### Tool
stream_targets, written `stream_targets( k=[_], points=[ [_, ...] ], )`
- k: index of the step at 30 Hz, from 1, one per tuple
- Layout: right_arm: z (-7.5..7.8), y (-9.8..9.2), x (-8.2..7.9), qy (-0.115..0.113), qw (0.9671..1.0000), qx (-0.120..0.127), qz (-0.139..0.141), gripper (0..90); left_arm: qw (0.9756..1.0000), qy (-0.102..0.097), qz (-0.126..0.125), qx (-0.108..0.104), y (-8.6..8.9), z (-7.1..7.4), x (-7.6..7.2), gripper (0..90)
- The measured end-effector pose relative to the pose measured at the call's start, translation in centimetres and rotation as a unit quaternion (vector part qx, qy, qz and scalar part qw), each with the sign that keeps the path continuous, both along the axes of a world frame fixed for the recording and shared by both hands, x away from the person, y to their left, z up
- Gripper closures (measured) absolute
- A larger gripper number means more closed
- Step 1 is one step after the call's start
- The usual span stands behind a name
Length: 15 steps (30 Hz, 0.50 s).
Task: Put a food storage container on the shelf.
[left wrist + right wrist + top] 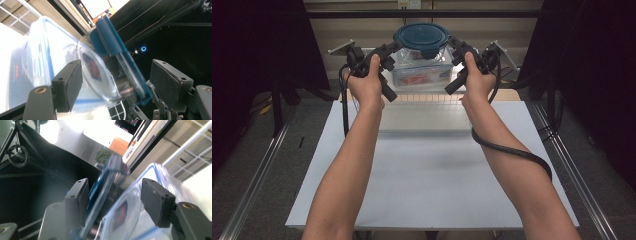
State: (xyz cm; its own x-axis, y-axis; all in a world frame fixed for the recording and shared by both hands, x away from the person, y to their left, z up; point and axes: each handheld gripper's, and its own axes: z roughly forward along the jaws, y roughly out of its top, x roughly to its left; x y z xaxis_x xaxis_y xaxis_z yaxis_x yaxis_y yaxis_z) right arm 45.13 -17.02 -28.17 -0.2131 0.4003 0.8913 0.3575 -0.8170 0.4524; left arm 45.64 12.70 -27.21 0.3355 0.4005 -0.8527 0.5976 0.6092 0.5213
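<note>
Round glass container (422, 50) with a blue lid (422, 36) sits on top of a clear plastic storage box (419, 72) at the far edge of the white table (432, 170), roughly at that edge's middle. Both grippers flank it at lid height.

Left gripper (393, 48): jaws apart, rim and lid between them, pads not pressing. Right gripper (454, 46): likewise parted around the opposite rim, no contact visible.

Handling, as a judgement: glass, so stiff, fairly heavy, smooth and breakable; the perch on the box looks unsteady. Best hold is probably at the lid's rim on opposite sides, both grippers sharing the load.

The high view gives the stack and its place on the table. The left gripper view shows a red-and-blue label (92, 66) on the glass and a lid tab (97, 45). The right gripper view shows the lid edge (101, 185) nearer one pad.
</note>
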Motion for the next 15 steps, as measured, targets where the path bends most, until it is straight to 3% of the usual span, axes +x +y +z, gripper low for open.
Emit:
stream_targets(
  k=[15],
  points=[
    [-1.7,-0.4,-3.6,-0.014,0.9989,0.004,0.044,32.3,0.9991,-0.023,-0.035,0.008,-1.6,-1.5,-2.9,19.0]
  ],
)
